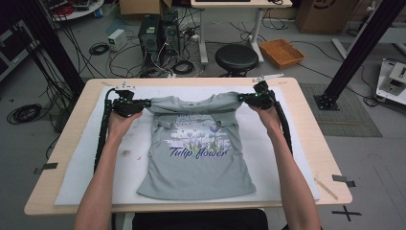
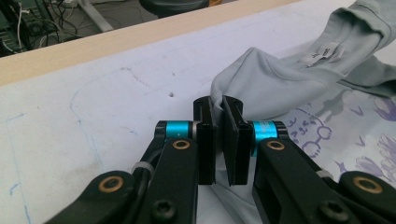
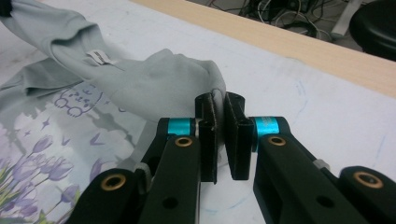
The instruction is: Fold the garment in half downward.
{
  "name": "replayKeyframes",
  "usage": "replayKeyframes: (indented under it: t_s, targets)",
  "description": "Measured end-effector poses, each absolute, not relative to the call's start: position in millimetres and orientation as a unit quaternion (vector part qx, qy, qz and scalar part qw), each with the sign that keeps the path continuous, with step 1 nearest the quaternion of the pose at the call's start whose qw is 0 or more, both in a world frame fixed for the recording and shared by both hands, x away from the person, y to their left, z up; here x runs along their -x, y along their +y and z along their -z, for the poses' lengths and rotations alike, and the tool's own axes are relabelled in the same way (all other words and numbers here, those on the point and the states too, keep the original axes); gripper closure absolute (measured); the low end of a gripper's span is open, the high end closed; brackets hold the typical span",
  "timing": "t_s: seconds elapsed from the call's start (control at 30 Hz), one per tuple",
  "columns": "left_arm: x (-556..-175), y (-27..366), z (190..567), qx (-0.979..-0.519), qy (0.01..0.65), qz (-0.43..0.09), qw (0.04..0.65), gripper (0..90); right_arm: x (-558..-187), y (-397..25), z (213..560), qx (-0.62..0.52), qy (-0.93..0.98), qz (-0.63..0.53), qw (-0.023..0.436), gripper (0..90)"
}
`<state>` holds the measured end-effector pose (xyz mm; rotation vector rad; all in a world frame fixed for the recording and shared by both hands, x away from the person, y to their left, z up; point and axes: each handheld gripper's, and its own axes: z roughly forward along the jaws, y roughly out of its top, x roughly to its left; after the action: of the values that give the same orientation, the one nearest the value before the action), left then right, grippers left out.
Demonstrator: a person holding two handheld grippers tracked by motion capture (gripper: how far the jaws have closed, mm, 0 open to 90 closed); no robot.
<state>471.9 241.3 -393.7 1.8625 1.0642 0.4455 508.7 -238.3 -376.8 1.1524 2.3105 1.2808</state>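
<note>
In the high view, a pale grey-green t-shirt [image 1: 198,158] lies print side up on a white mat [image 1: 86,167] that covers most of a light wooden table [image 1: 311,139], its hem toward the person and its collar toward the far edge; the print shows purple flowers above the words "Tulip flower". The left gripper [image 1: 143,103] sits at the shirt's left shoulder and the right gripper [image 1: 242,98] at its right shoulder, each held by a hand whose forearm comes up from the near edge, and the upper part of the shirt is folded down over the chest so the collar band lies doubled between the two grippers. Beyond the table stand a black stool [image 1: 236,57], an orange basket [image 1: 281,52] and computer towers [image 1: 158,32] amid cables on the floor. In the left gripper view, the left gripper [image 2: 219,109] has its black jaws pressed close on a bunched edge of the t-shirt [image 2: 271,84], the cloth pinched between them and rising in a soft mound just beyond the tips; a small white label [image 2: 324,52] shows inside the folded neck farther off. In the right gripper view, the right gripper [image 3: 218,105] likewise pinches a gathered fold of the t-shirt [image 3: 159,88] between nearly closed jaws, with the label [image 3: 100,57] on the fold to the left and the mat [image 3: 303,93] bare on the other side.
</note>
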Motion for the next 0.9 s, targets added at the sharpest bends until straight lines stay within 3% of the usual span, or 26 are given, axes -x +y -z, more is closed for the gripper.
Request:
replayKeyframes:
  t_s: [0.9]
  targets:
    - [-399.8, 244.5, 421.4, -0.767, 0.402, -0.152, 0.477, 84.2, -416.1, -250.8, 418.9, -0.355, 0.815, -0.447, 0.104, 85.2]
